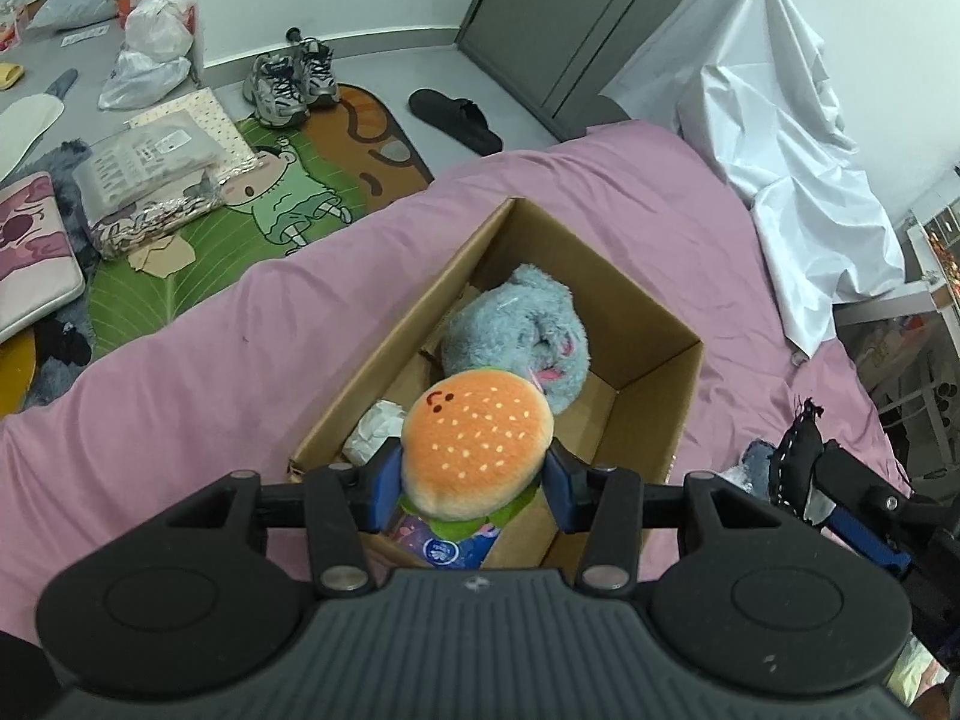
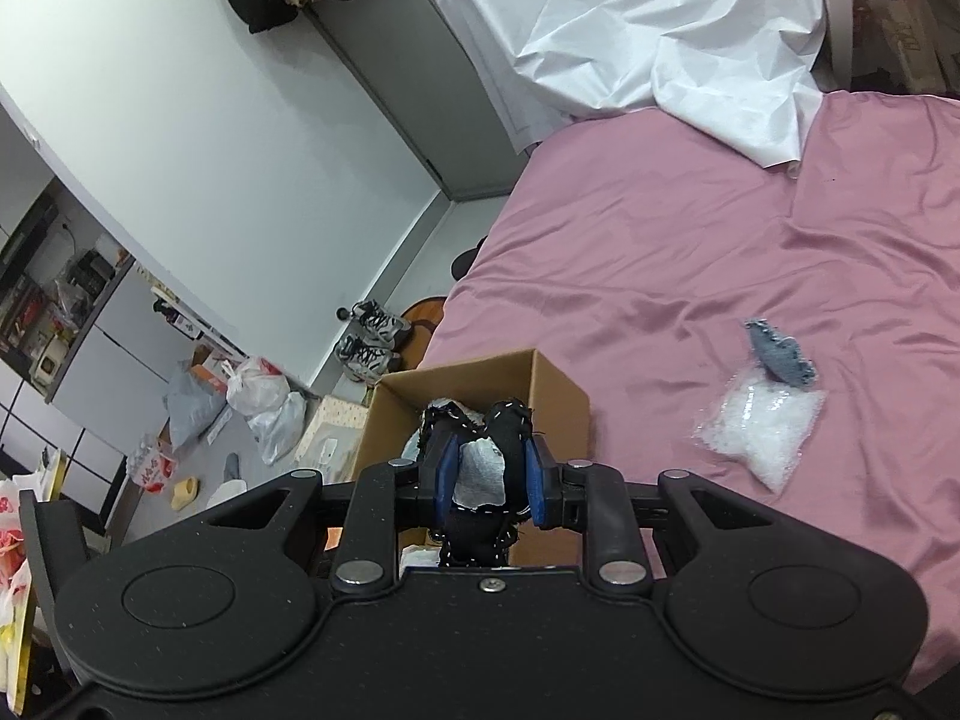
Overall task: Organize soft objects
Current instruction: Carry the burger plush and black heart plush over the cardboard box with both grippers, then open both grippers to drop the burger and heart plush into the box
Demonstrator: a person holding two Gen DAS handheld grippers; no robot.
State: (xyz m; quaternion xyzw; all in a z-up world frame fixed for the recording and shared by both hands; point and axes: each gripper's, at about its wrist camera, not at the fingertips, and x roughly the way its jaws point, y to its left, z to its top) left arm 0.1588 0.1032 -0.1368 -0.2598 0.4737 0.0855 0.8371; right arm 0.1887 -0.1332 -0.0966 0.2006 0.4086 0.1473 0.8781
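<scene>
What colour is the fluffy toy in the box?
The fluffy toy is light blue-grey with a bit of pink; the left wrist view shows it best.

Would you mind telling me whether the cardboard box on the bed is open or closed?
Open. The cardboard box shows its inside from above, with a grey-blue plush and crumpled white paper lying in it.

Orange seed-speckled burger plush (image 1: 477, 447), grey-blue fluffy toy (image 1: 522, 330), brown box (image 1: 654, 372), pink bedsheet (image 1: 198, 372).
</scene>
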